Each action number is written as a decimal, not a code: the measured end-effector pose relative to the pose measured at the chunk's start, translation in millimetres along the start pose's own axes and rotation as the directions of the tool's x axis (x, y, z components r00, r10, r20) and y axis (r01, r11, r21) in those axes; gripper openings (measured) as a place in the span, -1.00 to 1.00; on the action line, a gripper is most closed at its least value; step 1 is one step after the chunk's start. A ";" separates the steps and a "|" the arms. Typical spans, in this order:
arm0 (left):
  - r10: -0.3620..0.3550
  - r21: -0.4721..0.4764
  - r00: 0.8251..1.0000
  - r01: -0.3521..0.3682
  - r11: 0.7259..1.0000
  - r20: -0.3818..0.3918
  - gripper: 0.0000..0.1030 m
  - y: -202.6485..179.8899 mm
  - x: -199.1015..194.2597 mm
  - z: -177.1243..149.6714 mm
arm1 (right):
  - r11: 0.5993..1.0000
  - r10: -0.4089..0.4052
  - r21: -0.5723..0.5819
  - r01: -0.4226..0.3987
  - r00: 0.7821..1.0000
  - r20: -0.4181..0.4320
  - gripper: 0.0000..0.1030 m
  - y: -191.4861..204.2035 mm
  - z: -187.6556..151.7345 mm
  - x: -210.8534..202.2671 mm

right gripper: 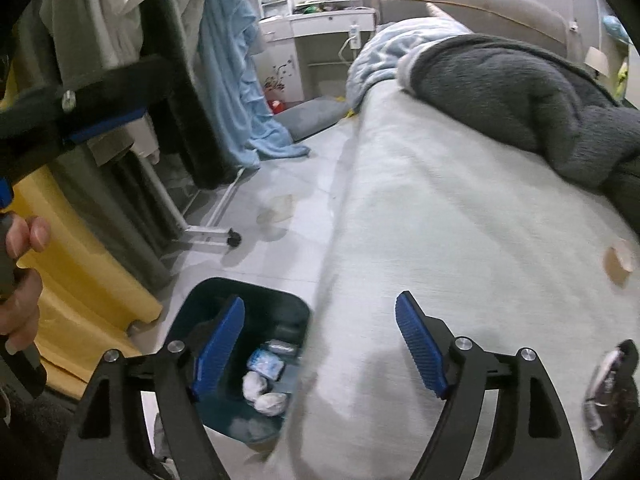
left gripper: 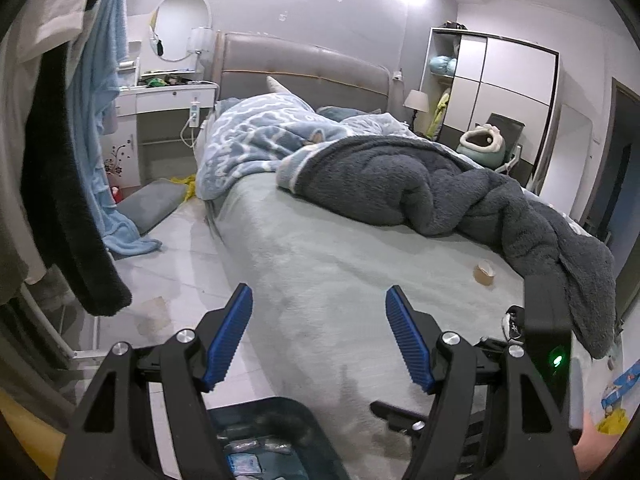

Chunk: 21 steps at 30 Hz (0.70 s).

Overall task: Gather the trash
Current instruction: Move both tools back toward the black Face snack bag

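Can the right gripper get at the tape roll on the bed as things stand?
Probably yes. The right gripper is open and empty, the tape roll lies alone on bare bed sheet, and the grey blanket stops short of it.

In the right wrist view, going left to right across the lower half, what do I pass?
Yellow bin → dark trash bin holding wrappers and crumpled tissues → pale bed sheet → small brown tape roll near the right edge.
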<state>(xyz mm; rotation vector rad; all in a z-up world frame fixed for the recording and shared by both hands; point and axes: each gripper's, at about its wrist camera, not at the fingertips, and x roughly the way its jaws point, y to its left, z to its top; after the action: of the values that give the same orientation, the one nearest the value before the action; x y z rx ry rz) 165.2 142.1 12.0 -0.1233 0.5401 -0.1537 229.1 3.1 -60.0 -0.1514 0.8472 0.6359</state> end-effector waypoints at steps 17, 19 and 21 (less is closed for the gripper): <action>-0.078 0.046 0.994 0.082 0.996 -0.072 0.49 -66.4 41.5 -10.0 | 0.993 -0.072 0.095 0.068 0.997 0.032 0.53 -85.9 -27.9 -49.6; -0.089 0.050 0.993 0.093 0.994 -0.078 0.51 -73.8 45.3 -10.5 | 0.992 -0.081 0.103 0.077 0.996 0.034 0.53 -94.7 -32.2 -55.3; -0.102 0.057 0.991 0.107 0.993 -0.085 0.52 -83.1 49.4 -11.3 | 0.990 -0.089 0.113 0.085 0.995 0.034 0.53 -102.7 -36.2 -60.3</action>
<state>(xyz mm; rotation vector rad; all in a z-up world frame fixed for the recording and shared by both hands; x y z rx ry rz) 191.8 51.0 -9.3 -0.0860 0.6100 -0.2785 235.4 -121.0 -51.9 -0.0739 0.8314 0.5068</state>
